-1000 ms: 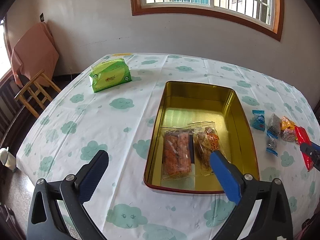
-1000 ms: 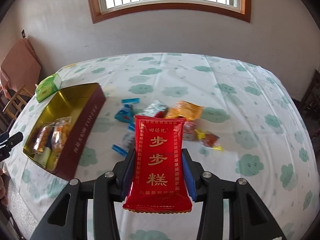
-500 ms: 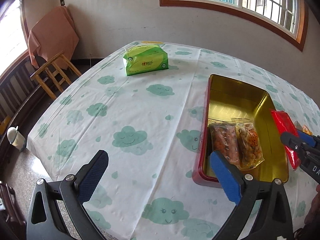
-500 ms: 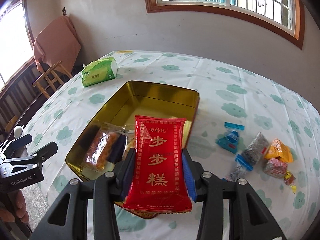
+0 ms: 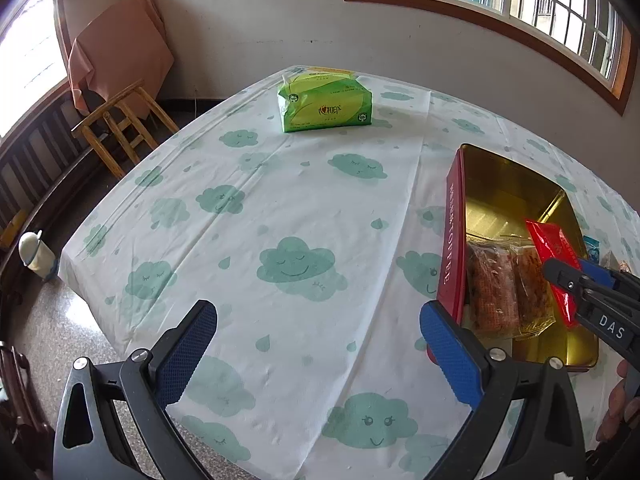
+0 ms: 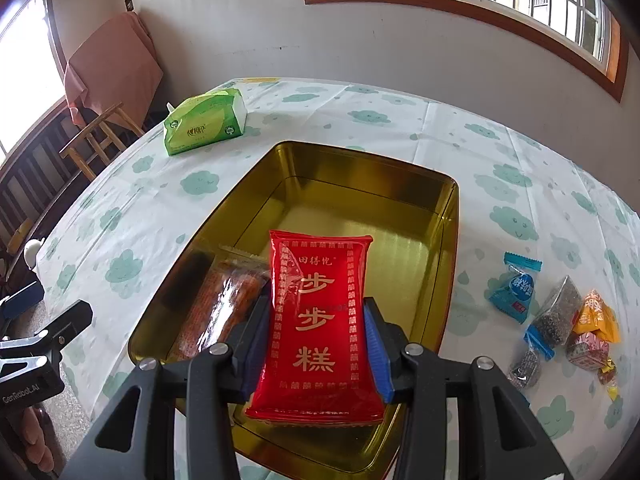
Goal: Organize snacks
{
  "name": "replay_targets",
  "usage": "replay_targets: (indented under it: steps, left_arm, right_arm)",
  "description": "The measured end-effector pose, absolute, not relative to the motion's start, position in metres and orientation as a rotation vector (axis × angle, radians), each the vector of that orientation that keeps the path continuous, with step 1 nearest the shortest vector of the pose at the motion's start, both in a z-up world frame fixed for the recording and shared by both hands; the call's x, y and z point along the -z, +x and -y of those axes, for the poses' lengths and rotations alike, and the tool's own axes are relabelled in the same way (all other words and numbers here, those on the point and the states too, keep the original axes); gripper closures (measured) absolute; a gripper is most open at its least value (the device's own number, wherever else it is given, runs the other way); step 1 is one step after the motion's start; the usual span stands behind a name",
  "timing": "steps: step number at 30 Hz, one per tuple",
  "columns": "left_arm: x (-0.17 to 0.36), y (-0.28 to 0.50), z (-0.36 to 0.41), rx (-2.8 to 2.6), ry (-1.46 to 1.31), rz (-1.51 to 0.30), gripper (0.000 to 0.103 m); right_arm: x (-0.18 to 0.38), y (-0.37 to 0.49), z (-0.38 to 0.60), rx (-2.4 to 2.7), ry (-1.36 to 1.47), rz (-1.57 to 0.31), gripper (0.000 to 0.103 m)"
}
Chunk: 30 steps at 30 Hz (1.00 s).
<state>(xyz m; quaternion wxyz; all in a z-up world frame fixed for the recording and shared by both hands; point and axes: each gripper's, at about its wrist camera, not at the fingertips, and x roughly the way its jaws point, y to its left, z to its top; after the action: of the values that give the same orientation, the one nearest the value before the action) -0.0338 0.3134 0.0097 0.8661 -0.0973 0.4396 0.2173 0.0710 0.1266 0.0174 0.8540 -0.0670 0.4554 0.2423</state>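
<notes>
My right gripper (image 6: 316,312) is shut on a red snack packet (image 6: 318,320) with gold lettering and holds it above the near part of a gold tin (image 6: 450,216). The packet also shows in the left wrist view (image 5: 554,264), above the tin (image 5: 454,240). Two clear packets of orange-brown snacks (image 6: 220,308) lie in the tin's near left end, also visible in the left wrist view (image 5: 504,284). My left gripper (image 5: 316,344) is open and empty, over the tablecloth left of the tin.
A green tissue pack (image 5: 325,102) sits at the table's far side. Several small wrapped snacks (image 6: 556,320) lie on the cloth right of the tin. A wooden chair (image 5: 120,124) with a pink cloth stands off the far left edge.
My right gripper carried the red packet from the loose snacks leftwards to above the tin. My left gripper moved left, away from the tin, and stayed open.
</notes>
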Motion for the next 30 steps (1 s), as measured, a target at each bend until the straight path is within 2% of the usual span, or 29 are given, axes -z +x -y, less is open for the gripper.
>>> replay_targets:
  steps: [20, 30]
  left_arm:
    - [-0.008, -0.033, -0.315, -0.449, -0.209, -0.927, 0.002]
    - [-0.015, -0.03, -0.3, -0.426, -0.192, -0.916, 0.002]
  right_arm:
    - [0.005, 0.073, -0.14, -0.498, -0.202, -0.99, 0.056]
    - [-0.015, 0.067, -0.132, -0.519, -0.193, -0.943, 0.051]
